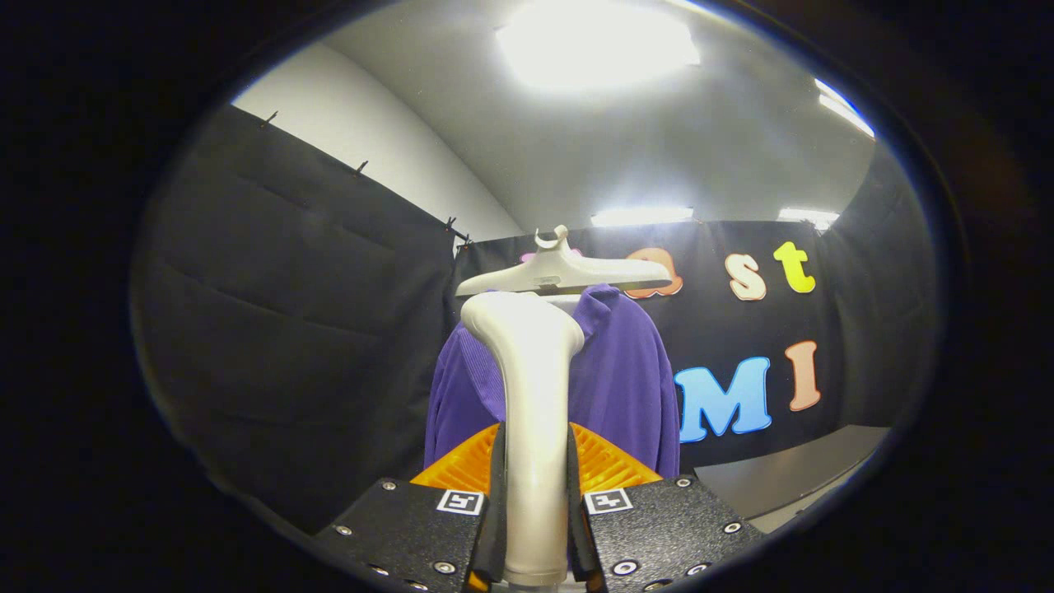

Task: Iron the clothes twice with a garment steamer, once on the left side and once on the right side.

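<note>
Here, hand-held gripper clamped on upright steamer handle, facing hung purple garment.

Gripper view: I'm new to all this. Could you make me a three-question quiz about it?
1. True or false: the gripper is shut on the steamer handle.
2. What colour is the garment beyond the fingers?
A. red
B. purple
C. green
3. Fill in: the garment hangs from a white ______.

Key:
1. True; both fingers press the handle's sides.
2. B.
3. hanger.
</note>
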